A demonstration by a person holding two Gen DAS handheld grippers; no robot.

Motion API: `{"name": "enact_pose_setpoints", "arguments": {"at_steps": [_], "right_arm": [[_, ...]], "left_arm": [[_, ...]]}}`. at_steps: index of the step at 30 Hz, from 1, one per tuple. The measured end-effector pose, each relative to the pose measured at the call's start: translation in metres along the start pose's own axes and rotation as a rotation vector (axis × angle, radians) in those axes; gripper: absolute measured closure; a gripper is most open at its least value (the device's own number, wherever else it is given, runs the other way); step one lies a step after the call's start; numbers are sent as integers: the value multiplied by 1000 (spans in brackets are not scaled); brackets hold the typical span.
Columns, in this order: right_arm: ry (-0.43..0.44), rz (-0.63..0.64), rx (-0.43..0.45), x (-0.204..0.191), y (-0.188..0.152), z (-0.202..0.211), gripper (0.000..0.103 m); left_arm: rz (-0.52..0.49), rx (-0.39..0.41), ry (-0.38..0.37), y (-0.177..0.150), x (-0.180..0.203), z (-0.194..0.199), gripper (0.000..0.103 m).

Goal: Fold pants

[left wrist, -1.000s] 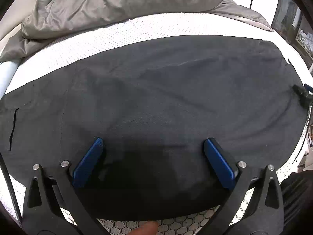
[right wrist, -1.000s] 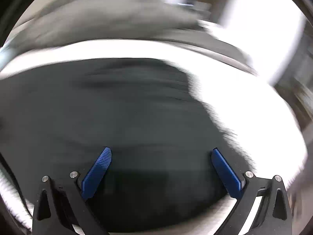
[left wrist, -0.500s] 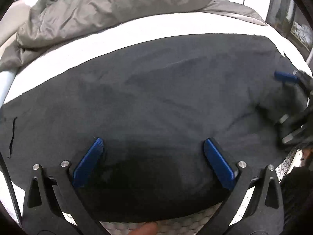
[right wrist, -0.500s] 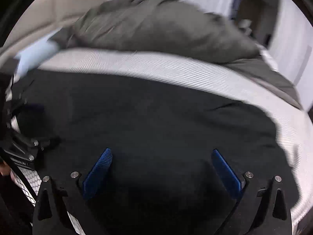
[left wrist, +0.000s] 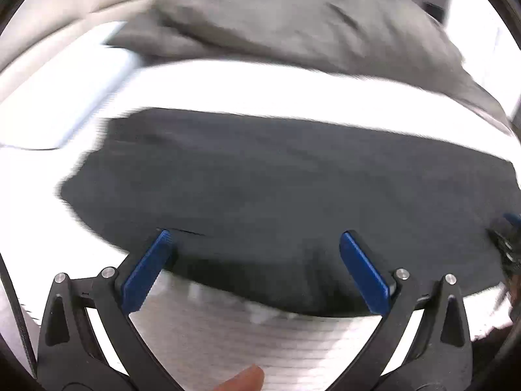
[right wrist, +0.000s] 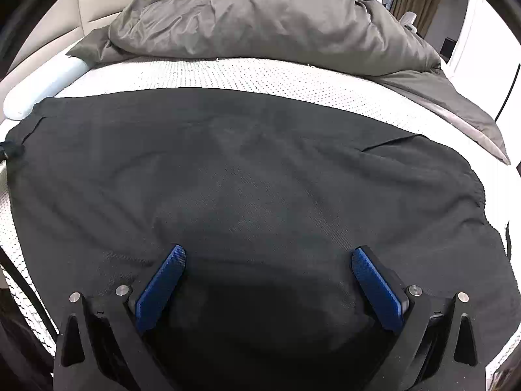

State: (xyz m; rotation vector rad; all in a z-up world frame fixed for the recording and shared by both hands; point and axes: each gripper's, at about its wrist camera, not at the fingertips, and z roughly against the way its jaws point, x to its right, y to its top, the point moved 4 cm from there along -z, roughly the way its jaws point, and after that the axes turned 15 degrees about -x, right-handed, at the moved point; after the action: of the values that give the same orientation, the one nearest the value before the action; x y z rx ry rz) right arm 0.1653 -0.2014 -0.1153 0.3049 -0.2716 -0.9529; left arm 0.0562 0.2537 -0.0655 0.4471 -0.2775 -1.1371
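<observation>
Black pants [right wrist: 260, 179] lay flat, long axis running side to side ahead of both grippers; left gripper [left wrist: 254, 244] and right gripper [right wrist: 268, 257] were spread, empty, at the near edge.

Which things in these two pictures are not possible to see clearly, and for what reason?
- Left wrist view: motion blur smears the pants edges and the grey duvet.
- Left wrist view: the right gripper is cut off by the frame edge; open or shut there is unclear.
- Right wrist view: the pants' near part lies under the right gripper's shadow; folds there are unreadable.
</observation>
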Motion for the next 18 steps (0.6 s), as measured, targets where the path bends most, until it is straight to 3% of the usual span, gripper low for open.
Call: {"name": "enact_pose_setpoints", "arguments": {"at_steps": [2, 5, 7, 8, 9, 11, 13, 15, 18], "right_arm": [[-1, 3, 0, 1, 0, 2, 1], [1, 5, 0, 4, 6, 0, 1], [3, 6, 0, 4, 6, 0, 1], [3, 6, 0, 4, 5, 0, 1], [5, 5, 0, 4, 5, 0, 1], [11, 8, 0, 4, 6, -1, 1], [14, 11, 0, 4, 7, -3, 1], [19, 14, -1, 5, 7, -3, 1], [21, 18, -3, 4, 5, -3, 1]], "left_arm": [[59, 22, 68, 13, -42, 1, 0], [136, -7, 32, 30, -87, -16, 1], [101, -86, 8, 34, -95, -41, 9], [75, -107, 31, 34, -96, -51, 17], [45, -125, 61, 33, -98, -62, 18], [1, -98, 46, 29, -103, -70, 18], [-7, -81, 33, 26, -111, -65, 27], [7, -69, 32, 25, -124, -60, 50], [63, -63, 26, 23, -139, -51, 65]]}}
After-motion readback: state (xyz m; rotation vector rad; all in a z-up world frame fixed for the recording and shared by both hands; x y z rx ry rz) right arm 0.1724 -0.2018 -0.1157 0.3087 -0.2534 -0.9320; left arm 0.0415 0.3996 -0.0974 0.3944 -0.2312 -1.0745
